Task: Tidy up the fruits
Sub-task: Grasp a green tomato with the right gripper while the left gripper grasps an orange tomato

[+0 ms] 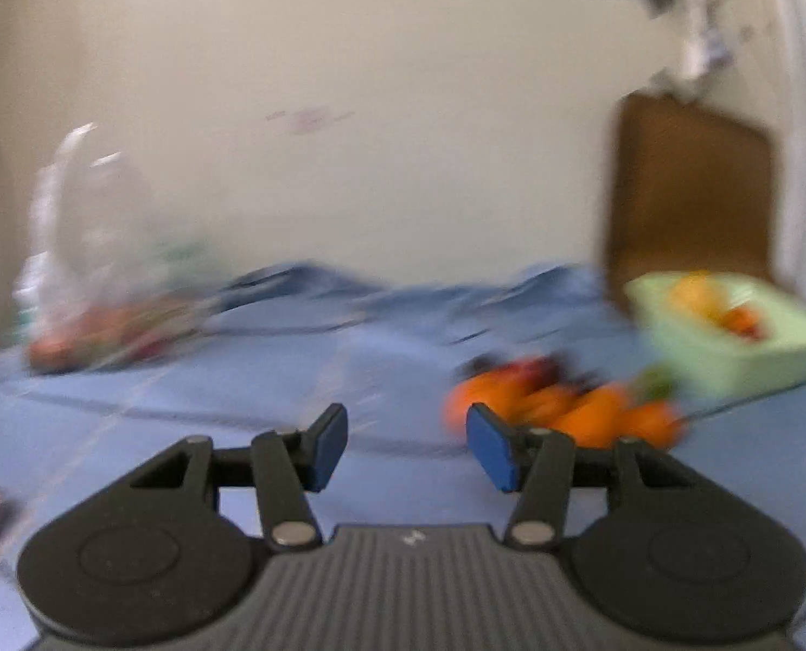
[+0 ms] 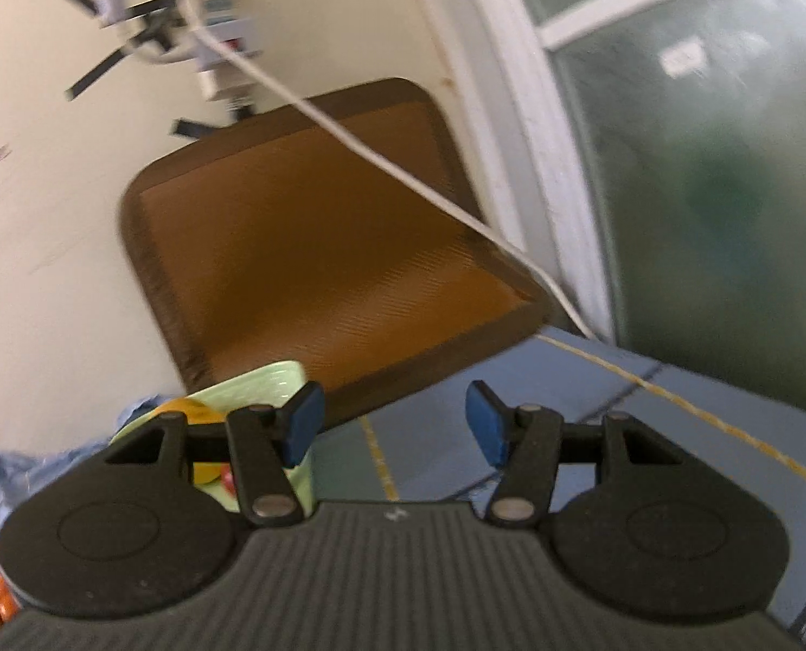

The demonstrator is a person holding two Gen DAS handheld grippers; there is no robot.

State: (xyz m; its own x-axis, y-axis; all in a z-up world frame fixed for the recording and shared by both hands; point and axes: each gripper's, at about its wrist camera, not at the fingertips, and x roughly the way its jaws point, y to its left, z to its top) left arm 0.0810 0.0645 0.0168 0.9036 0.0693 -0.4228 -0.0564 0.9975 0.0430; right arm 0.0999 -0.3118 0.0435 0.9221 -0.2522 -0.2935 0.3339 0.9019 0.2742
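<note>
- Your left gripper and right gripper both stand apart, empty.
- Some fruit sits in the green basket at 2 o'clock.
- The orange fruits at 1 o'clock remain on the surface.

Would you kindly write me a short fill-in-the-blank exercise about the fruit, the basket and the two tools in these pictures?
1. The pile of orange fruits lies on a ____ cloth.
2. The basket holding fruit is pale ____.
3. Between the pads of the left tool there is ____.
4. The jaws of the right tool stand ____.

Missing words: blue; green; nothing; open
</note>
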